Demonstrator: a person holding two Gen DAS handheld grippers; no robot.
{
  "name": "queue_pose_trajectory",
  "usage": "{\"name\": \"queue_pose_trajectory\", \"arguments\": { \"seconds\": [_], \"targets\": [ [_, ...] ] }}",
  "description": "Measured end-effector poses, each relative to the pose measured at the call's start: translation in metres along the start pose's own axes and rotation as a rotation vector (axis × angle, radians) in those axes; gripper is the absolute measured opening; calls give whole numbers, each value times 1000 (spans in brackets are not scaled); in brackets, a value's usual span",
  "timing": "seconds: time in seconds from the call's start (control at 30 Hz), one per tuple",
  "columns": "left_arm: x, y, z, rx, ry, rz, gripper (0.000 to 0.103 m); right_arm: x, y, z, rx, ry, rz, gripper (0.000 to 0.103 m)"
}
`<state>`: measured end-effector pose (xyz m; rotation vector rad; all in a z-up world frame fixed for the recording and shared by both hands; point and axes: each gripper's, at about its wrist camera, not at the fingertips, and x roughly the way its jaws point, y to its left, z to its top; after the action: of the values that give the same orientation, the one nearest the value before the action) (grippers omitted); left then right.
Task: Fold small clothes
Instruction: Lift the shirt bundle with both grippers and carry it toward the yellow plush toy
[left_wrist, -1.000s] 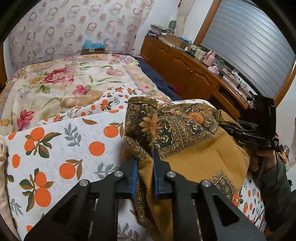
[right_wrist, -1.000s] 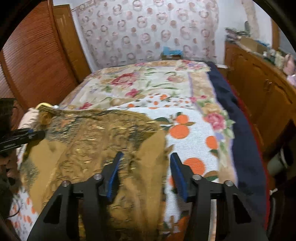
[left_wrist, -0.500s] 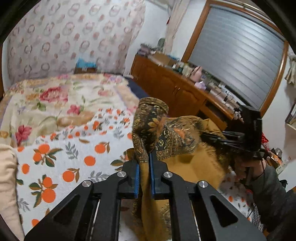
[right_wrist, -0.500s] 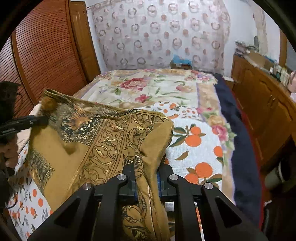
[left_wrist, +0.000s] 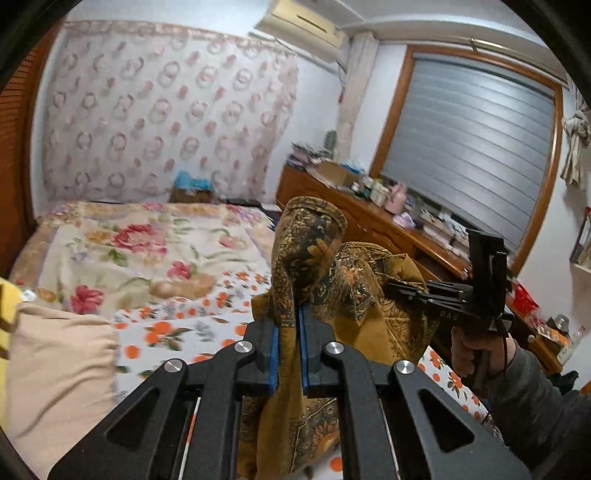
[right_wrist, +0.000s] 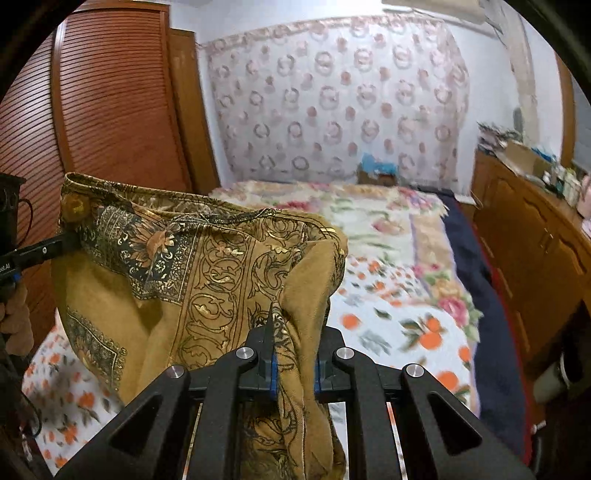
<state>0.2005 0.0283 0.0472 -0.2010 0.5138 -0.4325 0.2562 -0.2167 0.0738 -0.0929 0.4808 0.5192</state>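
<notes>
A mustard-brown cloth with dark ornate borders (left_wrist: 354, 295) hangs in the air above the bed, held at two corners. My left gripper (left_wrist: 287, 332) is shut on one corner, which sticks up above the pads. My right gripper (right_wrist: 293, 354) is shut on the other corner; the cloth (right_wrist: 207, 280) stretches from it to the left gripper (right_wrist: 66, 236) at the far left. In the left wrist view the right gripper (left_wrist: 399, 290) shows at the right, held by a hand.
Below is a bed with an orange-print sheet (right_wrist: 399, 325) and a floral blanket (left_wrist: 147, 243). A beige pillow (left_wrist: 55, 362) lies at the left. A wooden dresser (right_wrist: 535, 240) with clutter stands on the right, a slatted wooden door (right_wrist: 92, 110) on the left.
The right gripper closed on the cloth's corner. Both grippers have lifted the cloth off the bed and it now hangs spread between them.
</notes>
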Motion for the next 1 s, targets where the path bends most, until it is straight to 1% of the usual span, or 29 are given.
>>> {"name": "queue_pose_trajectory", "arguments": {
  "seconds": [0.13,0.27,0.33,0.4,0.5,0.6,0.73,0.87,1.0],
  "targets": [
    [-31,23,-4,-28,-41,55,9,17,26,17,-51,-29,46,12],
    [-58,49,-12,-57,-69,143,9,45,54,34,-116,-43,86,12],
    [-67,61,-16,-71,-72,182,9,59,66,41,-151,-63,103,12],
    [-79,79,-26,-118,-86,203,9,74,76,49,-171,-92,119,12],
    [-92,102,-43,-181,-107,240,9,101,97,59,-201,-101,159,12],
    [-102,124,-65,-244,-110,289,9,134,120,69,-263,-92,192,12],
    [-109,146,-95,-330,-93,337,9,174,158,86,-349,-84,226,12],
    [-118,160,-114,-378,-87,356,9,207,181,101,-419,-70,252,12],
    [-121,167,-121,-397,-81,374,9,241,199,107,-490,-49,258,12]
  ]
}}
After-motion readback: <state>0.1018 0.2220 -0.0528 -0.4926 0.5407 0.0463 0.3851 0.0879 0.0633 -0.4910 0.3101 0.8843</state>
